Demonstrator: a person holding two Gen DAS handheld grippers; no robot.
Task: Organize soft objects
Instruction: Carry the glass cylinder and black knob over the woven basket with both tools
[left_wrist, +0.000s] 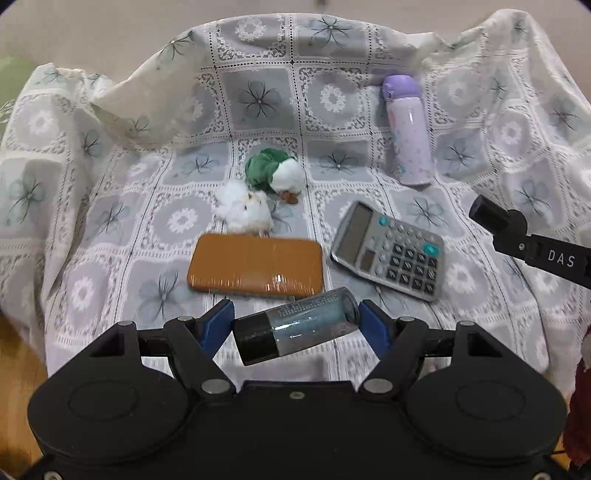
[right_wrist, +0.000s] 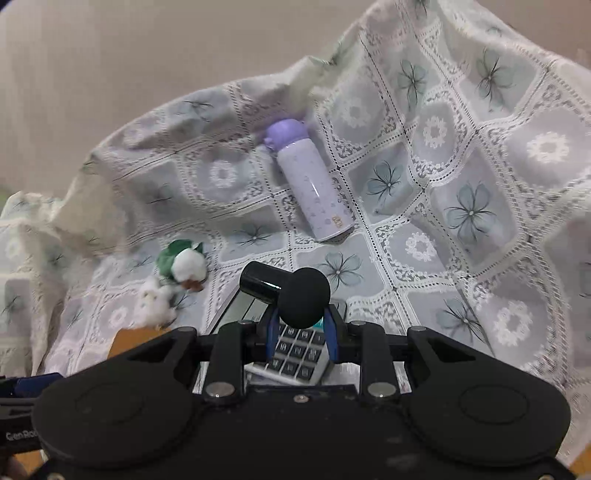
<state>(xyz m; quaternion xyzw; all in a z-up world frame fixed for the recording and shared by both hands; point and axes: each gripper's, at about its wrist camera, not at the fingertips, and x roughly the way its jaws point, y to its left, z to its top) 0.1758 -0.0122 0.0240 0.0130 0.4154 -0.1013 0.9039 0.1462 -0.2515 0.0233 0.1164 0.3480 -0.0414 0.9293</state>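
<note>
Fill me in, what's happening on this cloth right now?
Both tongs are loaded. The left tongs hold a small clear bottle with a black cap crosswise above the lace cloth. The right tongs grip a black object with a rounded end over the calculator. The two plush toys, a green-and-white one and a fluffy white one, lie untouched.

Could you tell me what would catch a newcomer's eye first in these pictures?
Probably the left gripper, shut on a black-capped bottle held crosswise above the lace cloth. Beyond it lie a brown case, a calculator, two small plush toys and a lilac flask.
</note>
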